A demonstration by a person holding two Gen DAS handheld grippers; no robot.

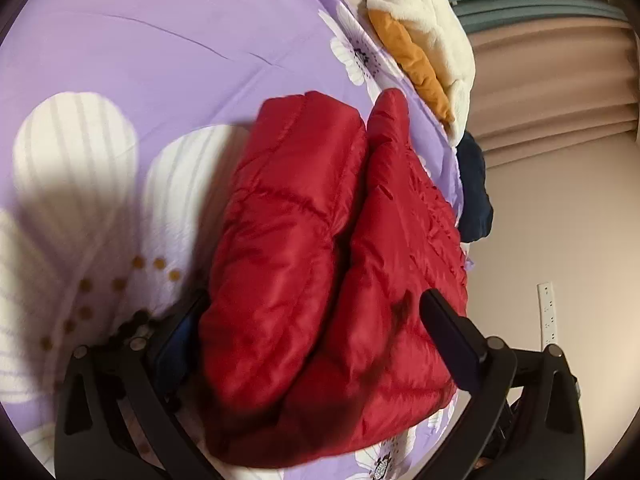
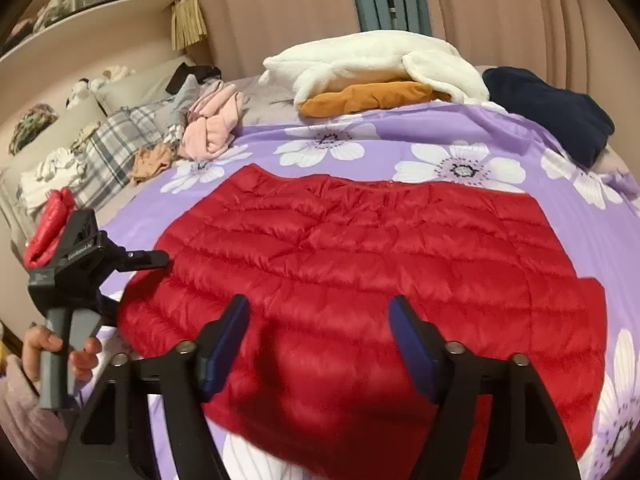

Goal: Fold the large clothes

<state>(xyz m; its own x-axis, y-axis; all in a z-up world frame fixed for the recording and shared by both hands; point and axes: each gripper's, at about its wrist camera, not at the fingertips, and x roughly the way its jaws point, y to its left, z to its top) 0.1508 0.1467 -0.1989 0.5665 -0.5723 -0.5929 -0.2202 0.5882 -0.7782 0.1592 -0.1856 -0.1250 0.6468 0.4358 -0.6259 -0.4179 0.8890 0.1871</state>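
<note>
A red quilted puffer jacket (image 2: 360, 264) lies spread on the purple flowered bedsheet (image 2: 400, 128). In the left wrist view its bunched, folded side (image 1: 320, 264) fills the gap between the wide-apart fingers of my left gripper (image 1: 314, 300). The left finger (image 1: 176, 344) is partly hidden beside the fabric and the right finger (image 1: 448, 336) rests over it; I see no pinch. In the right wrist view my right gripper (image 2: 318, 302) hovers over the jacket's near edge, its blue pads apart and bare. At far left a hand (image 2: 48, 344) holds the other gripper's handle, with a red fold (image 2: 48, 220) against it.
A white fleece (image 2: 380, 60) over an orange garment (image 2: 372, 98) and a navy garment (image 2: 552, 108) sit at the far side of the bed. Pink clothes (image 2: 212, 124), plaid pillows (image 2: 108, 148) and small items lie at the left. Curtains (image 2: 500, 12) hang behind.
</note>
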